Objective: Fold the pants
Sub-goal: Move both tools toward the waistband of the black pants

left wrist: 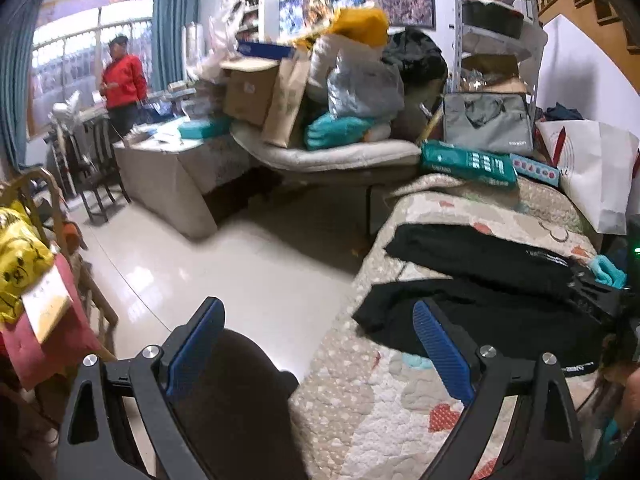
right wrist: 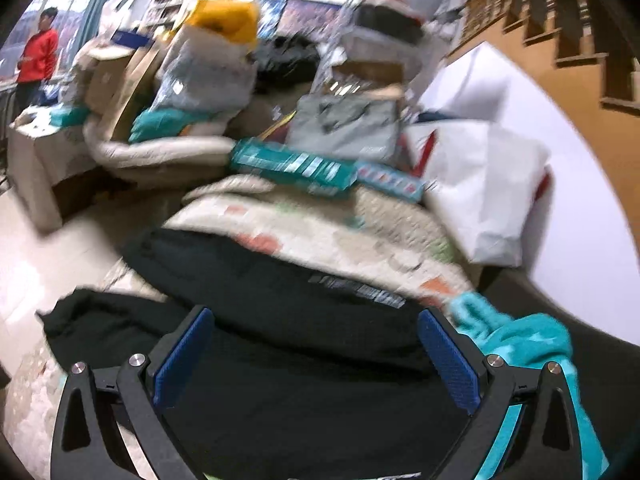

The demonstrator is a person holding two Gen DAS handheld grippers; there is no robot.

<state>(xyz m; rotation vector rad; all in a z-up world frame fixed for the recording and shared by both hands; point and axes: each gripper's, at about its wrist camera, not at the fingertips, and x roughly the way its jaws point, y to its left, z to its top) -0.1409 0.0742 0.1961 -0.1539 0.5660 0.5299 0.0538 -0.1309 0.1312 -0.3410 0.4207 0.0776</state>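
The black pants are seen lying on the quilted bed cover, spread out loosely with the two legs parted and their ends toward the floor-side edge of the bed; no tidy fold can be made out, though some of the cloth is bunched near the edge; printed lettering is seen on the farther leg. The left gripper is held with its blue pads wide apart and nothing between them; it hangs at the near corner of the bed, one finger over the floor side and the other just at the edge of the nearer leg; whether the cloth is touched cannot be told. The right gripper is likewise spread wide and empty, poised low over the dark fabric toward the waist end; its view is blurred, so contact cannot be judged either. A teal cloth is seen just beside the right finger, close to the pants; it could be caught along with them if care is not taken. By the look of it the task is judged to be barely begun; the legs are yet to be brought together; the lengthwise folds are all left to do; a grasp is not yet made by either tool.
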